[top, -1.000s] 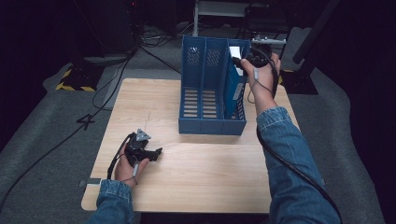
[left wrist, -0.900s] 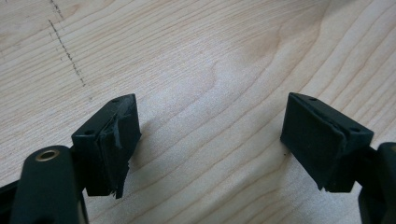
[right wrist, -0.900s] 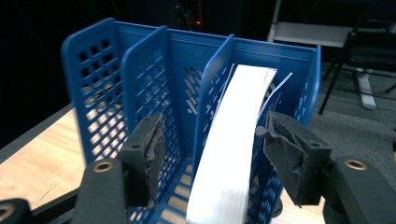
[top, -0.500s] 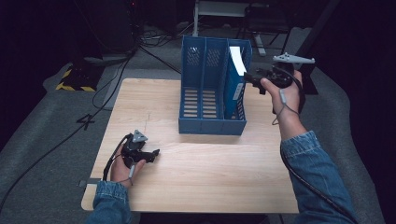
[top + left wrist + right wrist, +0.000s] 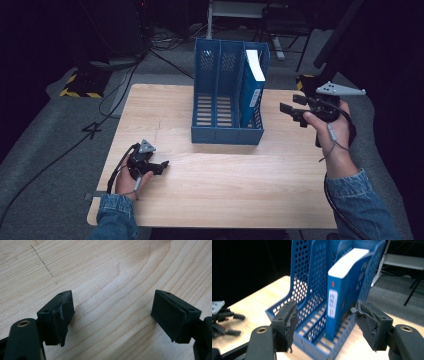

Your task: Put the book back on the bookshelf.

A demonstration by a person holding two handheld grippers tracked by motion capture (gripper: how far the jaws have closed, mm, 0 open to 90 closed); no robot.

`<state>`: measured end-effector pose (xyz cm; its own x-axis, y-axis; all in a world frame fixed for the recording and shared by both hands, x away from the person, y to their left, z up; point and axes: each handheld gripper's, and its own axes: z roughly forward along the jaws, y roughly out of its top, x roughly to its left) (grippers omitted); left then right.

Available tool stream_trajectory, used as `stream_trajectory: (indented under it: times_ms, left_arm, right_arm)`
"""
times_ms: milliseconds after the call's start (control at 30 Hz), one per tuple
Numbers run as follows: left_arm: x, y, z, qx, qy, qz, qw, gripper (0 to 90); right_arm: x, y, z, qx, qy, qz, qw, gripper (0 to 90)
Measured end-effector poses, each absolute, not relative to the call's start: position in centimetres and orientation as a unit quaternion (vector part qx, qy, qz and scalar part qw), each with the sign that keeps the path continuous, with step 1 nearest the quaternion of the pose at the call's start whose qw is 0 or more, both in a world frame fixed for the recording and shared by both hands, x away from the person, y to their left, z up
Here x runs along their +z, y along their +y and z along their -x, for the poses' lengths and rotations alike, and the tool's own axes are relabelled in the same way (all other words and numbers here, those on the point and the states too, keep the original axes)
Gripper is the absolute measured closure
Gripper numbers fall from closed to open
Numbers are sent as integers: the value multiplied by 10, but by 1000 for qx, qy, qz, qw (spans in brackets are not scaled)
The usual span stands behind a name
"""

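Now the book (image 5: 253, 85) is seen upright in the rightmost compartment of the blue file rack (image 5: 220, 120), released by the empty right gripper (image 5: 290, 112), whose jaws have just been opening, while the left gripper (image 5: 162, 166) rests open on the table (image 5: 225, 190); withdrawal is judged next.

Right gripper draws away from the file rack

The right gripper (image 5: 292, 111), earlier at the top of the blue book (image 5: 252, 85) in the rack's (image 5: 220, 135) right slot, now sits toward the right edge of the high view, apart from it; its jaws have just been opening, nothing between them.
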<state>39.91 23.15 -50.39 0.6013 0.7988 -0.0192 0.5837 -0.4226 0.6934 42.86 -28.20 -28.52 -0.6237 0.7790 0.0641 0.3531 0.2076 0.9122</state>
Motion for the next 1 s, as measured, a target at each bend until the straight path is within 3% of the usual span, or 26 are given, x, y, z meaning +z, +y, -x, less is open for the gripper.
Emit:
stream_trajectory:
  times_ms: [300, 433, 1000]
  left_arm:
    - [-504, 230, -401, 158, 413, -830, 340, 178]
    - [-504, 230, -401, 159, 412, -831, 339, 179]
    - [-504, 230, -402, 160, 413, -830, 339, 178]
  right_arm:
    - [-317, -297, -410, 502, 762, -364, 189, 327]
    - [-348, -295, -396, 479, 779, -365, 178, 322]
    - [-432, -282, -392, 418, 832, -346, 121, 295]
